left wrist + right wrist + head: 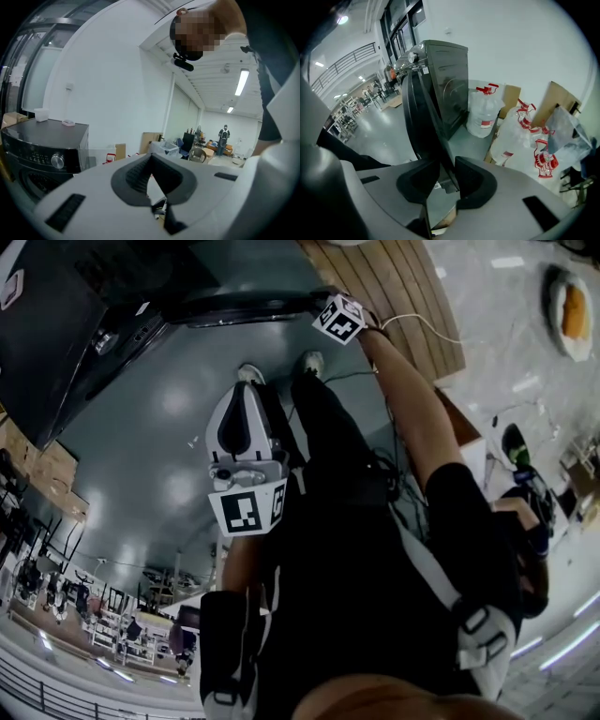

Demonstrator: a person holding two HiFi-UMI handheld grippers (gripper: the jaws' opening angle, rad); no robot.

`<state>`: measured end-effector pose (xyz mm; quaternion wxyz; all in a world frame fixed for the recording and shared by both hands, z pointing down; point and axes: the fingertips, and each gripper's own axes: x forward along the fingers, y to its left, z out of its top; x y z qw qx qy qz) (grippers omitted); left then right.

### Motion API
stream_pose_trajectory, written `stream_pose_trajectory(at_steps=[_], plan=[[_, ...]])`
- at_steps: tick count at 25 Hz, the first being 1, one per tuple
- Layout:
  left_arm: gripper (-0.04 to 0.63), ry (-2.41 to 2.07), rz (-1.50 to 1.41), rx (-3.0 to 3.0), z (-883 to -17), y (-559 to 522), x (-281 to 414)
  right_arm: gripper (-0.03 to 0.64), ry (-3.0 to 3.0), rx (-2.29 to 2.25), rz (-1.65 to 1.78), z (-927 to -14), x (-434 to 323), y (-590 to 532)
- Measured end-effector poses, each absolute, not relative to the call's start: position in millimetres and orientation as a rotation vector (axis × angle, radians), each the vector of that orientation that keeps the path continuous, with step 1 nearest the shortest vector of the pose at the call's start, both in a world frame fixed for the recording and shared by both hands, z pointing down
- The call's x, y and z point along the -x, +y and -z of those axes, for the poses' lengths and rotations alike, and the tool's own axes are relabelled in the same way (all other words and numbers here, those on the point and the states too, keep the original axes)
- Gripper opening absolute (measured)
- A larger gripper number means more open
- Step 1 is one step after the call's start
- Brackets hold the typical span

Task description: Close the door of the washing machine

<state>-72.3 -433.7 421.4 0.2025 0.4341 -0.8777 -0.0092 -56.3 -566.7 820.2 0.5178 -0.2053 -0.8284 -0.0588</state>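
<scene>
The dark washing machine (56,324) stands at the upper left of the head view, its round door (244,306) swung out across the top. My right gripper (323,301), arm stretched forward, sits at the door's free end. In the right gripper view the door's dark edge (422,117) runs down between the two pads (473,180) and fills the gap, with the machine's body (445,70) behind it. My left gripper (246,388) hangs in front of my body, shut on nothing, apart from the door. Its tips (150,159) meet, and the machine's front with its knob (57,161) lies to their left.
Water jugs (485,110), white bags with red print (520,136) and cardboard (558,103) stand on the floor beside the machine. My shoes (314,362) are on the grey floor just behind the door. Wooden slats (394,287) lie at the upper right. A small box (41,114) rests on the machine.
</scene>
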Motion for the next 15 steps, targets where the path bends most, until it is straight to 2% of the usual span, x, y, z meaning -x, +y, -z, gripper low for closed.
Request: stream_pose_trajectory(at_steps=[15], plan=[[0.005, -2.497, 0.049, -1.138, -421.3, -386.3, 56.2, 0.076, -1.977, 0.544, 0.143, -821.1, 5.4, -511.0]])
